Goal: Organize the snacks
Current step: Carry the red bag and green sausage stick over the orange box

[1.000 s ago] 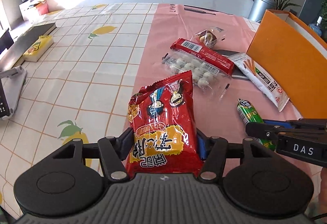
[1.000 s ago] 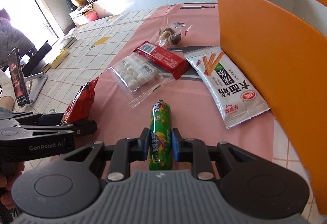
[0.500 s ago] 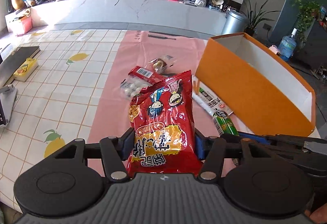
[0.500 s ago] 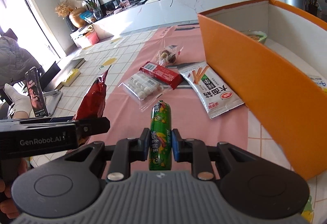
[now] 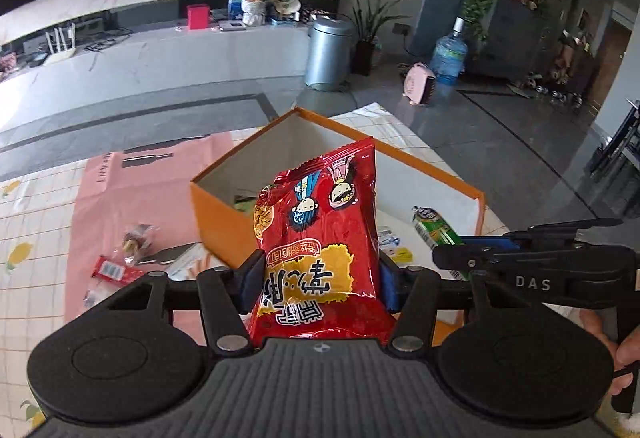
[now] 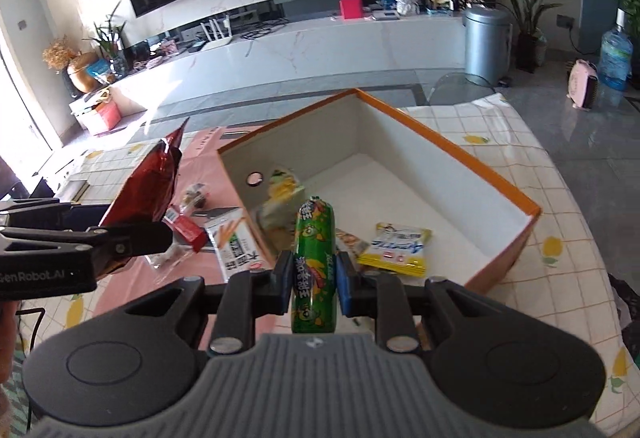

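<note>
My left gripper (image 5: 316, 274) is shut on a red snack bag (image 5: 320, 238) and holds it up in the air in front of the orange box (image 5: 216, 222). My right gripper (image 6: 312, 278) is shut on a green sausage stick (image 6: 314, 262) and holds it over the near edge of the orange box (image 6: 500, 174). The box is open and white inside, with a yellow packet (image 6: 396, 248) and other snacks on its floor. The red bag also shows at the left of the right wrist view (image 6: 148, 194). The green stick shows at the right of the left wrist view (image 5: 436, 230).
On the pink mat (image 5: 92, 214) left of the box lie a red bar (image 5: 116, 272), a clear wrapped sweet (image 5: 134, 242) and a white-green stick-snack packet (image 6: 236, 246). The chequered tablecloth (image 6: 560, 238) runs around the box. The table edge lies to the right.
Both grippers have risen and swung right with their snacks, from low over the pink mat to above the orange box. The box's inside has come into view.
</note>
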